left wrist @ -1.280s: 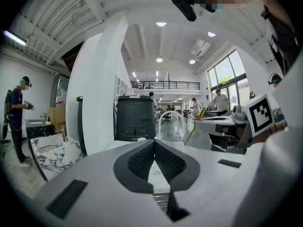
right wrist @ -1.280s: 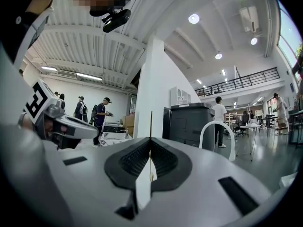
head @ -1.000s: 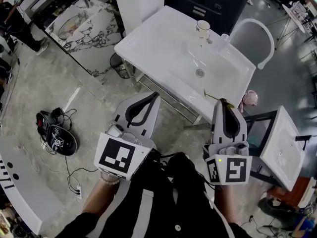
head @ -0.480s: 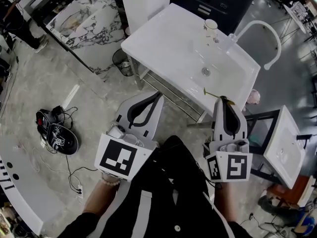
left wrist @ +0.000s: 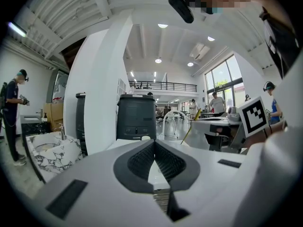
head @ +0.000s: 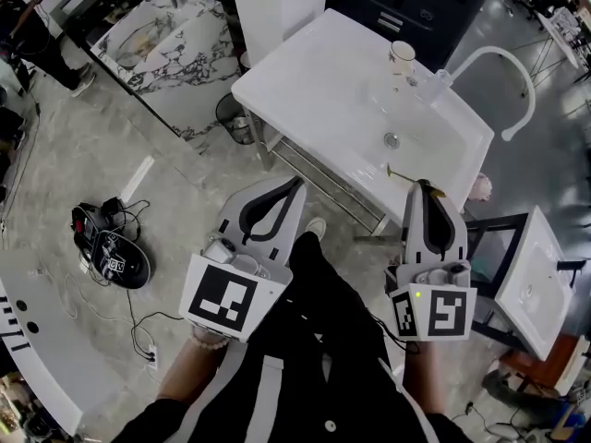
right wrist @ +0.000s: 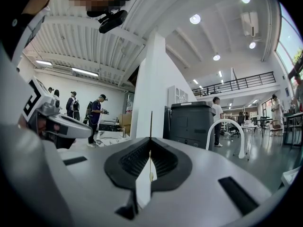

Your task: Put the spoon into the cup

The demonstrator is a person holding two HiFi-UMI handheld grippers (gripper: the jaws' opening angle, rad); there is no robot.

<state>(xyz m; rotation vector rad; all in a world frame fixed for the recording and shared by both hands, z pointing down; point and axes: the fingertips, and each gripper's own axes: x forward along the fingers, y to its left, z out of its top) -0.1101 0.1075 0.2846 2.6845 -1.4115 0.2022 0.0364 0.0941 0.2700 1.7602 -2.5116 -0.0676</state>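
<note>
A thin gold spoon (head: pixel 404 173) sticks out of my right gripper (head: pixel 425 187), whose jaws are shut on it near the front edge of the white table (head: pixel 314 100). In the right gripper view the spoon (right wrist: pixel 151 131) stands upright between the pads, its handle pointing up. A white cup (head: pixel 402 57) with a gold rim stands at the table's far side. My left gripper (head: pixel 294 185) is shut with nothing in it, held short of the table's front edge. In the left gripper view its pads (left wrist: pixel 154 148) meet.
A clear glass (head: pixel 432 86) stands right of the cup, and a small drain-like disc (head: pixel 392 140) lies mid-table. A white curved chair back (head: pixel 503 81) is at the right. A second white table (head: pixel 536 280) and a dark stool frame (head: pixel 488 247) sit lower right. Cables and a device (head: pixel 111 257) lie on the floor left.
The view has shifted slightly, so the table sits a little further right and lower. Both grippers keep their places, and the right one still holds the spoon.
</note>
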